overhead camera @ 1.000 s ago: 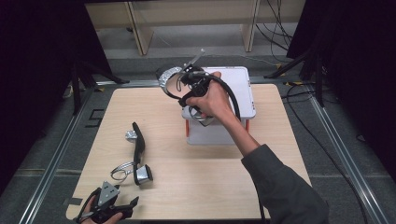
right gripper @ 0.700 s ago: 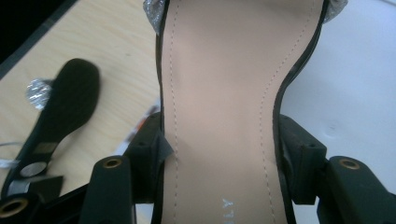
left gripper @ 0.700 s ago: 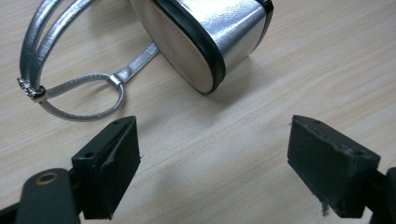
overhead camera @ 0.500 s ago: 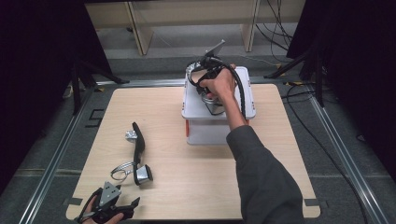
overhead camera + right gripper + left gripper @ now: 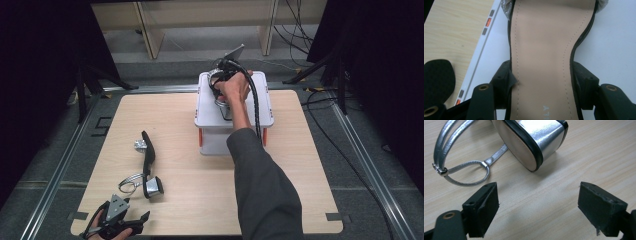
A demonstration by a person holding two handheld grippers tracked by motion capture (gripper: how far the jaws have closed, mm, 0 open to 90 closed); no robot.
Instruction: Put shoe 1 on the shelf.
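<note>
My right gripper (image 5: 541,82), clenching the sandal (image 5: 544,50), has moved over the white box (image 5: 260,107), seemingly inside its rim; the left gripper (image 5: 539,205) rests released.

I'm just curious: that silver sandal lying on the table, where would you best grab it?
Probably at the narrow waist of the silver sandal, coming from above with the jaws across its width. It lies on its side, so the thin sole stands edge-up there, while the block heel is wider and the straps are floppy.

The worktop (image 5: 200,200) is pale, matt wood grain. The sandal (image 5: 536,140) has shiny silver metallic leather and a black rubbery edge. The box (image 5: 215,142) is smooth white plastic. The insole (image 5: 546,50) looks soft, stitched, beige.
</note>
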